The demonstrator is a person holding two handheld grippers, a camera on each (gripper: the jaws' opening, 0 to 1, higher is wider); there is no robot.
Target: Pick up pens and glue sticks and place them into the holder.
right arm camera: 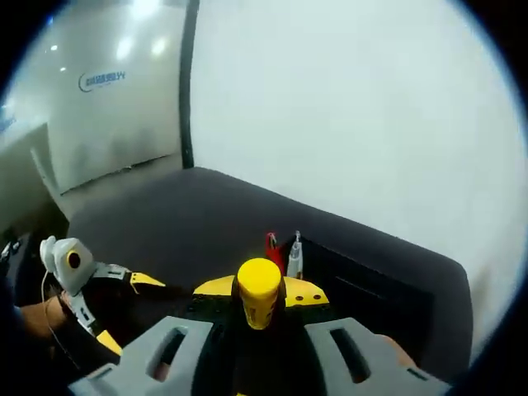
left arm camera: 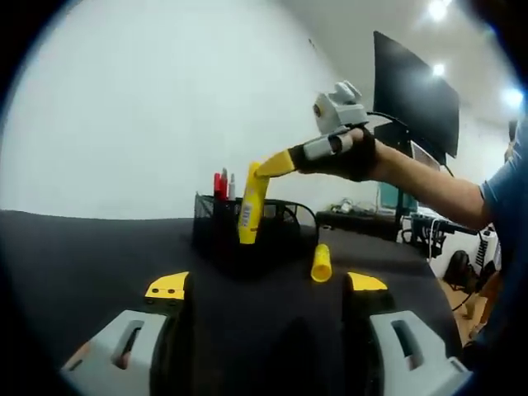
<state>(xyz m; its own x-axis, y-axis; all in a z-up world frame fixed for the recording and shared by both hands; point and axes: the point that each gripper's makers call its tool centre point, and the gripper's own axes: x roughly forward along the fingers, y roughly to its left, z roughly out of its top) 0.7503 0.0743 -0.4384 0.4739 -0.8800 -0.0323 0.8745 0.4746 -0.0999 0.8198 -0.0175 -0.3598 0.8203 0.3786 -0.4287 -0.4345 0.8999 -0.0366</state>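
Yellow, and clamped between the closed jaws of the right gripper (left arm camera: pixel 266 167), a glue stick (left arm camera: pixel 251 206) is being held steeply tilted with its lower end inside the black mesh holder (left arm camera: pixel 216 221), while a second glue stick (left arm camera: pixel 321 262) is lying just beside the holder, facing the open left gripper (left arm camera: pixel 266 290).

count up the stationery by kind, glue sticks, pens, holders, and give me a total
yellow glue sticks: 2, one held by the right gripper over the holder, one lying on the black table
pens standing in the holder: 3
black mesh holder: 1
total: 6
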